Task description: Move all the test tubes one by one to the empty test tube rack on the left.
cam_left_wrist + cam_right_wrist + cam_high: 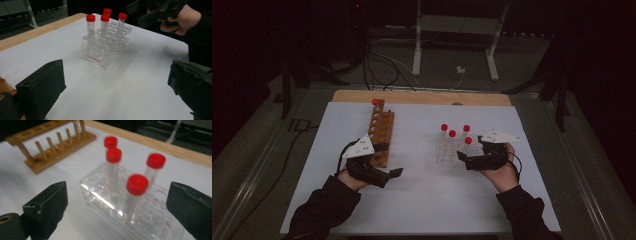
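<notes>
Lining up on the nearest red-capped tube [137,185], the right tool [117,202] has its jaws spread wide with that tube sitting right between them, nothing pinched yet. Biggest risk I'd guess: the four tubes stand close together in the clear rack [100,188], so a jaw could clip the neighbour [155,161] just beyond, or shove the light rack across the desk [422,200] if the jaws close off-centre. Slick plastic could also slip if it grabs the cap instead of the body. The tube itself is clear, upright, with a bright red screw cap. The left tool [115,82] is spread open too, empty, beside the wooden rack [381,135], which holds one red-capped tube [375,102] at its far end.
</notes>
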Demonstrator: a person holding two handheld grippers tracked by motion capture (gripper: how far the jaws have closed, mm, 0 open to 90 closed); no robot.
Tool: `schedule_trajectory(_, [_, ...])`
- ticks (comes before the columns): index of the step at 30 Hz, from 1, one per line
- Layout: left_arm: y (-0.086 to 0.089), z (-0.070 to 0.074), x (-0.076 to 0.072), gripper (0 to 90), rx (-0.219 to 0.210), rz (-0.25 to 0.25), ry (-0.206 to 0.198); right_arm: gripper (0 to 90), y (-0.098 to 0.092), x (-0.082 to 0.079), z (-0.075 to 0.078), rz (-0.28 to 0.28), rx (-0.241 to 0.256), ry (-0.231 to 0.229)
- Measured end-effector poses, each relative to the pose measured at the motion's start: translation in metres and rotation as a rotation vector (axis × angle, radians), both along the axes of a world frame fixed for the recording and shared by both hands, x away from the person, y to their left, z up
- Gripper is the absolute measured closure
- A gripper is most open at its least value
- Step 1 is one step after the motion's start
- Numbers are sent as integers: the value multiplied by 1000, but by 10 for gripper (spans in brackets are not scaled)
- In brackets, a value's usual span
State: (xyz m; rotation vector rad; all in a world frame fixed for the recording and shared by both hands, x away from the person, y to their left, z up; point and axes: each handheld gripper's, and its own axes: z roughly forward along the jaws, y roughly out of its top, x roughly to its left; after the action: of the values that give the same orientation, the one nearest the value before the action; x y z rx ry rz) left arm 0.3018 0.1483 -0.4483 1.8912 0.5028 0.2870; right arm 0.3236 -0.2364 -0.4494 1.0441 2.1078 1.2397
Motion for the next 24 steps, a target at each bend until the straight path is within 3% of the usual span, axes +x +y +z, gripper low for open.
schedule_trajectory(10, [-1, -5, 0, 18, 3, -4, 7, 166, -2, 9, -18, -51, -30, 35])
schedule_trajectory(19, [-1, -6, 0, 18, 6, -9, 11, 507, -2, 18, -24, -51, -49, 52])
schedule_trajectory(24, [-1, -7, 1, 18, 8, -10, 13, 628, 0, 22, -27, -48, -59, 59])
